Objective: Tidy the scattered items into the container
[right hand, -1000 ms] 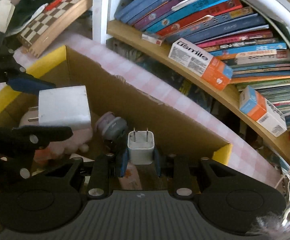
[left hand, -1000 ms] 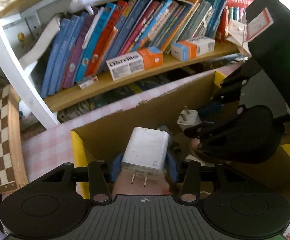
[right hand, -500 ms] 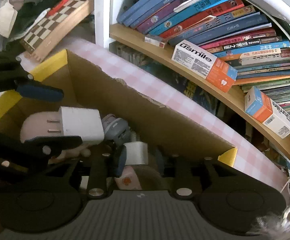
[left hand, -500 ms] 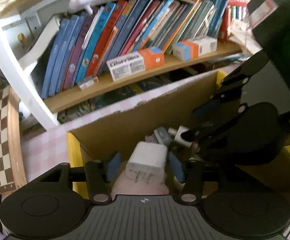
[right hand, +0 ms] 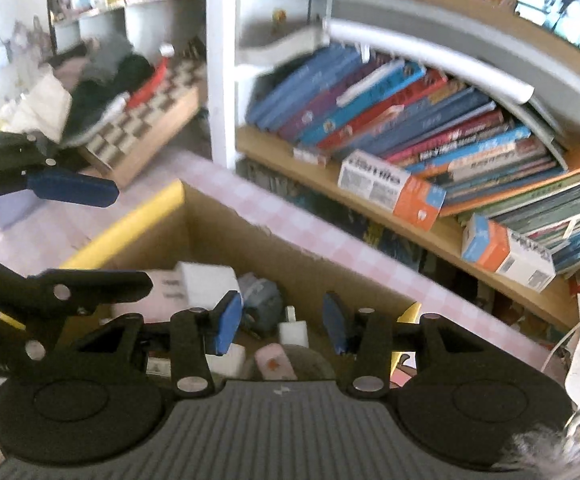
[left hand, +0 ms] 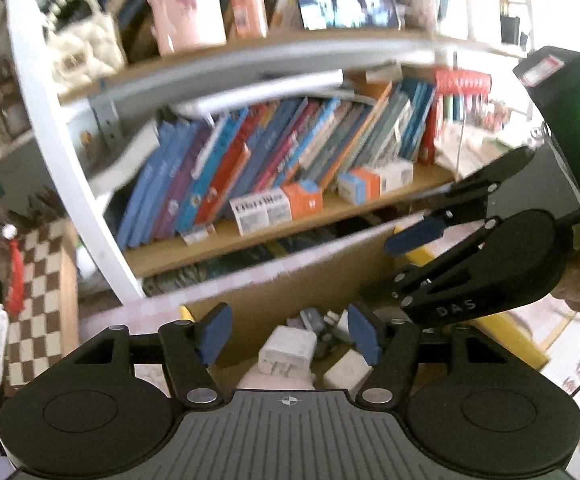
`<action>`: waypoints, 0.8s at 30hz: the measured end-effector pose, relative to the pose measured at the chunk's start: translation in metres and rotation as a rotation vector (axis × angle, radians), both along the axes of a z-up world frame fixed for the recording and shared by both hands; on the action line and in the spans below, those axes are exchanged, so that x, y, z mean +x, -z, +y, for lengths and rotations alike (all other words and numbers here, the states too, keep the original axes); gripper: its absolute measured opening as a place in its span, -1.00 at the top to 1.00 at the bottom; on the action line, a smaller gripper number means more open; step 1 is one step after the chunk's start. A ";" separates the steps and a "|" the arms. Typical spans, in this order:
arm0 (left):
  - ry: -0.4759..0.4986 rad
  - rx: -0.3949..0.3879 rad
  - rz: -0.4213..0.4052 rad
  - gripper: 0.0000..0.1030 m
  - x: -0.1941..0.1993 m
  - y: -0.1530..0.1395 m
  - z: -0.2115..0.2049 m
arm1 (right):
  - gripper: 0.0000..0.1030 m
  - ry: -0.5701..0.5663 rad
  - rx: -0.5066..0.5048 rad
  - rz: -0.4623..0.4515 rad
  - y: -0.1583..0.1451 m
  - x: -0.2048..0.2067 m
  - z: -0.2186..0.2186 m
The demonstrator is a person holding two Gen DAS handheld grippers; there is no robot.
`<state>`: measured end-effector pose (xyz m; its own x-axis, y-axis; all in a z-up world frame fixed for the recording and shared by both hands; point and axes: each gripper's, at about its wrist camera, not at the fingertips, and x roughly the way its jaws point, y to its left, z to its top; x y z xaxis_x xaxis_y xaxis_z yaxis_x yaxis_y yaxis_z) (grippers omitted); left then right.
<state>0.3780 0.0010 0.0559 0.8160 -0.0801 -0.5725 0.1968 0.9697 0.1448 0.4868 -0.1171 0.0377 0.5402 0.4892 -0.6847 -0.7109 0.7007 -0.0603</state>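
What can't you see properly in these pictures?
- Bottom of the cardboard box: left wrist view, hidden by the left gripper.
- Pink thing in the box: right wrist view, partly hidden by the right gripper.
- Book titles: both views, motion blur.
- White charger: markings too blurry.

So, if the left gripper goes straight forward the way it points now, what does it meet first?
Most likely the large white charger lying in the cardboard box: it sits directly ahead of the open left gripper, between its fingers. Behind it is the box's far wall. Depth is unclear in this blurred view.
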 end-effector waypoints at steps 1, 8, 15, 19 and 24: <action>-0.004 -0.006 -0.021 -0.31 -0.006 -0.006 0.001 | 0.17 0.000 0.009 -0.012 -0.005 -0.006 -0.002; -0.040 -0.047 -0.132 -0.43 -0.051 -0.035 0.005 | 0.09 -0.002 0.071 -0.094 -0.037 -0.051 -0.019; -0.050 -0.065 -0.180 -0.58 -0.095 -0.042 0.012 | -0.19 0.027 0.112 -0.163 -0.062 -0.097 -0.033; -0.086 -0.095 -0.193 -0.63 -0.119 -0.041 0.020 | -0.38 0.072 0.124 -0.187 -0.068 -0.124 -0.042; -0.114 -0.082 -0.203 -0.77 -0.150 -0.034 0.027 | -0.59 0.155 0.143 -0.187 -0.062 -0.155 -0.049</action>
